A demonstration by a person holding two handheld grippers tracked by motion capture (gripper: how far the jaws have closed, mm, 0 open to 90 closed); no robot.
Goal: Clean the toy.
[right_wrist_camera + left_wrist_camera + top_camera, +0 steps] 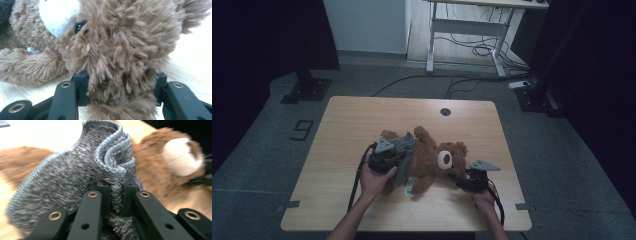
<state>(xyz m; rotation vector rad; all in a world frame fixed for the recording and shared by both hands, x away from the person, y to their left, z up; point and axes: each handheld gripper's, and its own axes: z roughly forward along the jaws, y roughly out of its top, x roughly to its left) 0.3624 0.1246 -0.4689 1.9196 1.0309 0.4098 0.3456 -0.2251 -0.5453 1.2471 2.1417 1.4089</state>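
Between left gripper [116, 195] jaws, grey knit garment [75, 175] edge pinched; right gripper [120, 92] clamps teddy bear [432, 157] head, just ahead; dressing step; next likely needs garment drawn along body while head stays pinned

This looks like a lab room. A wooden tabletop [362, 120] stands on grey floor [277, 130], with dark stands [307, 87] at the sides, and cables [472, 50] run under a desk [472, 25] beyond.

Black claws [116, 195] with brass-ringed screw holes, grey triangular plates, seemingly black cables.
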